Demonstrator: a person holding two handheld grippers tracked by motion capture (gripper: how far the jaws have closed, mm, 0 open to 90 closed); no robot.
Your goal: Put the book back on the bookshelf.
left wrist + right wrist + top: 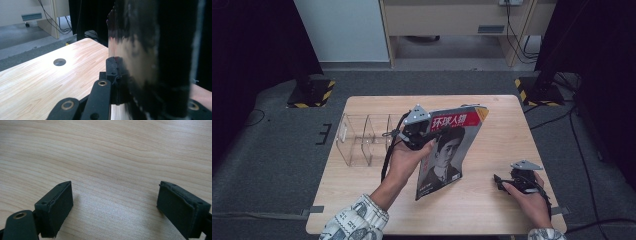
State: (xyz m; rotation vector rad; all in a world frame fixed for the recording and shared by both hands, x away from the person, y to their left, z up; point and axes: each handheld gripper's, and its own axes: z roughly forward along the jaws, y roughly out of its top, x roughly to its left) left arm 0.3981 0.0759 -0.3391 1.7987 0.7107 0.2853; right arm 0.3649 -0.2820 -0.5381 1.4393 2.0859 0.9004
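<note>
Magazine (447,150) first: your left tool (419,131) is clamped on its upper left edge and carries it tilted above the middle of the tabletop (492,200), the red masthead toward the far side and the lower corner hanging close to the wood. Your right tool (507,184) sits low near the right front corner, its jaws apart with nothing between them.

A one-edge hold on a limp, glossy cover is the weak point, I'd judge. The pages could fan open or the cover could slide out of the pads if you swing it quickly. The sagging lower corner may also catch on the tabletop or on the rim of the clear acrylic organizer (362,137) just to the left, should you carry it that way.

From the high view you get the whole layout: magazine, organizer, both hands. The left gripper view gives the grip itself, a black pad (112,72) pressed against the shiny sheet (135,65), plus a round hole (59,62) in the wood. In the right gripper view, bare wood grain (112,150) lies between the spread pads (58,207).
</note>
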